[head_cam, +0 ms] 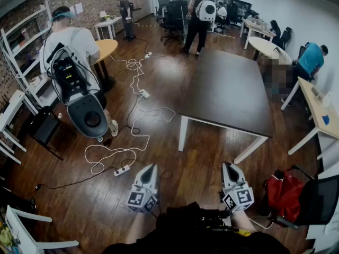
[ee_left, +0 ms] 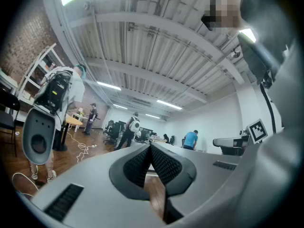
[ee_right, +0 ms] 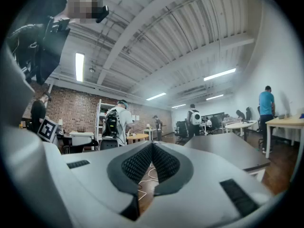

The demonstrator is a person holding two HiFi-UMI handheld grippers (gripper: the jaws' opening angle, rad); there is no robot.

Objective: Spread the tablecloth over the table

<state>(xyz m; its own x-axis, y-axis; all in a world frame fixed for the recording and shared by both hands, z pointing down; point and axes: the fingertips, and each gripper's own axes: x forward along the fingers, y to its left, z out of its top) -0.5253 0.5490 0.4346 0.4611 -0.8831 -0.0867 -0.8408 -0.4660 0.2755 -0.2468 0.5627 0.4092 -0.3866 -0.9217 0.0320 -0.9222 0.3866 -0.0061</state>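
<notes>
A large dark table (head_cam: 228, 89) with white legs stands ahead of me, its top bare. No tablecloth shows in any view. My left gripper (head_cam: 153, 166) and my right gripper (head_cam: 226, 164) are held level side by side above the wooden floor, short of the table's near edge. Both are shut with nothing between the pads. In the left gripper view the jaws (ee_left: 150, 146) meet along one line, and the table (ee_left: 156, 141) lies beyond them. The right gripper view shows its jaws (ee_right: 152, 145) closed too, with the table (ee_right: 223, 148) to their right.
A person with a backpack rig (head_cam: 74, 62) stands at the left. White cables (head_cam: 132, 136) and a power strip (head_cam: 122, 170) lie on the floor. A red bag (head_cam: 283, 192) and a black chair (head_cam: 318, 200) are at my right. Other people and desks stand further back.
</notes>
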